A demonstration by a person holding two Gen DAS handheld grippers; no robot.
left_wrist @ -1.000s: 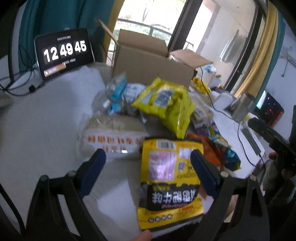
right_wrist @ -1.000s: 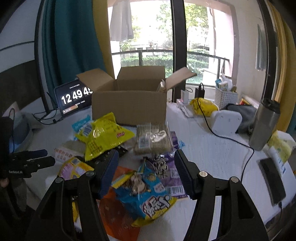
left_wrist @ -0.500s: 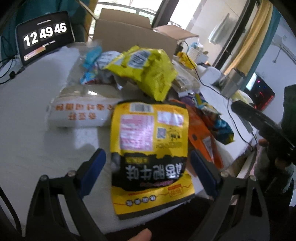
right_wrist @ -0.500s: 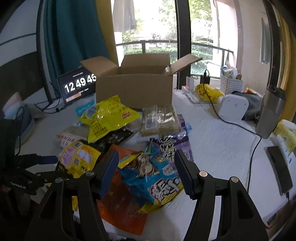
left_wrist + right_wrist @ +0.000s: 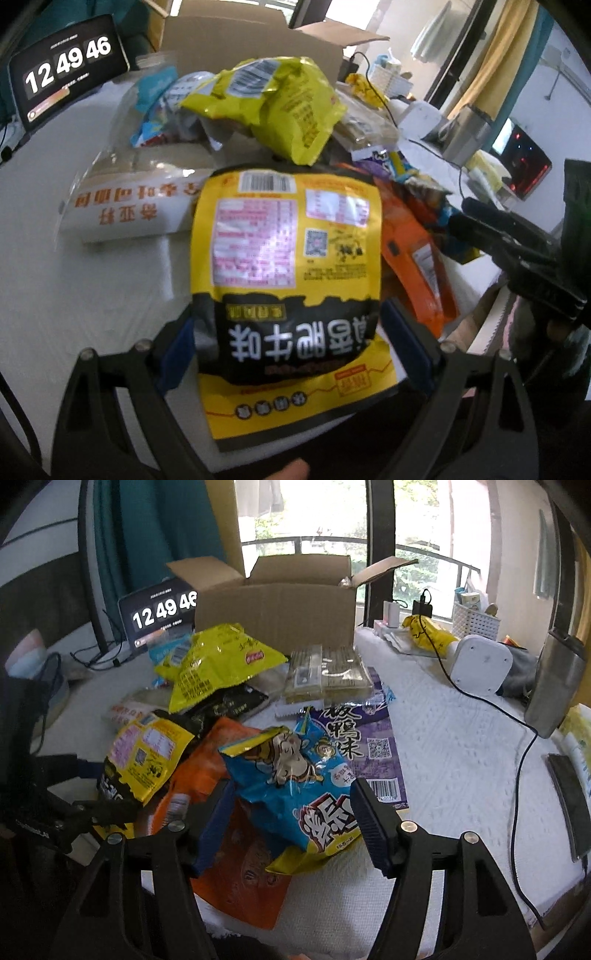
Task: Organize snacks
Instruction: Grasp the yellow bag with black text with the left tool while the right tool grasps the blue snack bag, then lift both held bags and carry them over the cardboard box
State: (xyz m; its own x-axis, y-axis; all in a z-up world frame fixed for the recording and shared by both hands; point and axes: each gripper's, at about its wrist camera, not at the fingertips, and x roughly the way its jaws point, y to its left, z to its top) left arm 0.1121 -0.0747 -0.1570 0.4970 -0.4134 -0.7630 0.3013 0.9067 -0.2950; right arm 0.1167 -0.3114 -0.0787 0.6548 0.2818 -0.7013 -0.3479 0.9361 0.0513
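Left wrist view, lower centre: the left gripper (image 5: 286, 343) has advanced since a second ago, when the yellow-and-black packet (image 5: 286, 266) lay ahead of the blue pads. The packet's lower half now sits between the pads, which stand spread at its two edges. Whether they press it cannot be told. Judgement: the approach is complete and only the closing remains before a lift.

Right wrist view, lower centre: the right gripper (image 5: 291, 823) has likewise come forward and down over the same interval. Its pads are spread on either side of the blue snack bag (image 5: 295, 786), not pinching it.

Pose: both tools are held low and pitched down toward the white-covered table (image 5: 461, 746), side by side at its near edge.

Mid frame: the remaining packets lie heaped, with a crumpled yellow bag (image 5: 273, 99) uppermost.

Upper centre: the open cardboard box (image 5: 275, 605), judged the destination, stands behind the heap; a clock display (image 5: 68, 62) sits upper left.
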